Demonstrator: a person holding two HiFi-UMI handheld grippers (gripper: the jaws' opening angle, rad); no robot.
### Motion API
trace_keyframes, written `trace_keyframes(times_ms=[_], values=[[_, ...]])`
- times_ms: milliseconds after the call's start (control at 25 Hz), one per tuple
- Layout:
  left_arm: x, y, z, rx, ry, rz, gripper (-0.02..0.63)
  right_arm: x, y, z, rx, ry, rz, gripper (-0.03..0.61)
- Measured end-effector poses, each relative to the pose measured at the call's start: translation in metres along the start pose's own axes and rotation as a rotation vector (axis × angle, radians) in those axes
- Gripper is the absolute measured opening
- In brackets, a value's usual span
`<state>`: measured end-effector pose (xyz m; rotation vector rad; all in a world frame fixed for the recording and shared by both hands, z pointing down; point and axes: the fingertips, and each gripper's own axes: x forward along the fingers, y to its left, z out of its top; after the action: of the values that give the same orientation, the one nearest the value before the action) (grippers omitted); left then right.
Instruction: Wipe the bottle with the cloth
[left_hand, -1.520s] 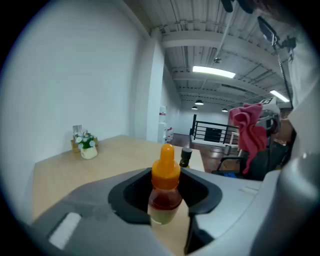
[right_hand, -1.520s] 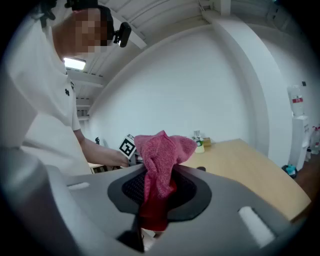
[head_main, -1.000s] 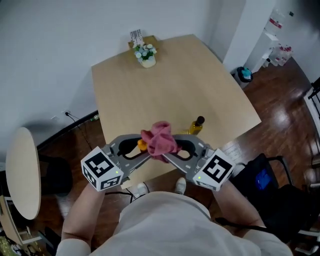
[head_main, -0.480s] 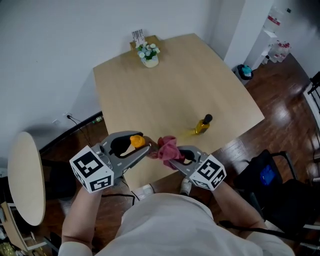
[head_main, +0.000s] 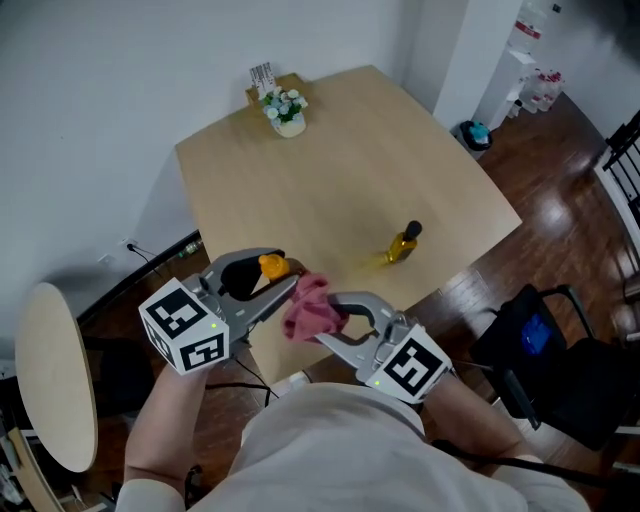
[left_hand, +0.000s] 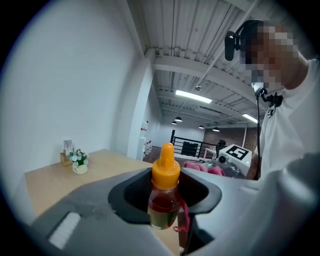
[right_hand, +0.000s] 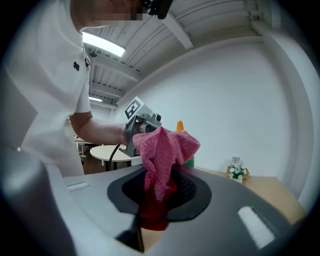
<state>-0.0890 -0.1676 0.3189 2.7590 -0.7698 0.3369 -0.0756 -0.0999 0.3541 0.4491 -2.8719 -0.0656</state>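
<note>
The left hand-held gripper (head_main: 290, 288) is clamped on a small orange-capped bottle (left_hand: 164, 192), lifted clear beyond the near edge of the desk (head_main: 330, 170). The right hand-held gripper (head_main: 322, 330) pinches the pink cloth (right_hand: 162, 155) just beside it, apparently ready for wiping.

No legible text — bottle (left_hand: 165, 200) label blurred, card (head_main: 262, 77) beside flower pot (head_main: 287, 112) too small to read.
</note>
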Motion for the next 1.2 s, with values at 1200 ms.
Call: trace_keyframes(times_ms=[1200], values=[[-0.007,-0.020,0.024,-0.008,-0.059,0.050,0.163,0.002,0.000,-0.135,0.112,0.262,0.048,0.087]])
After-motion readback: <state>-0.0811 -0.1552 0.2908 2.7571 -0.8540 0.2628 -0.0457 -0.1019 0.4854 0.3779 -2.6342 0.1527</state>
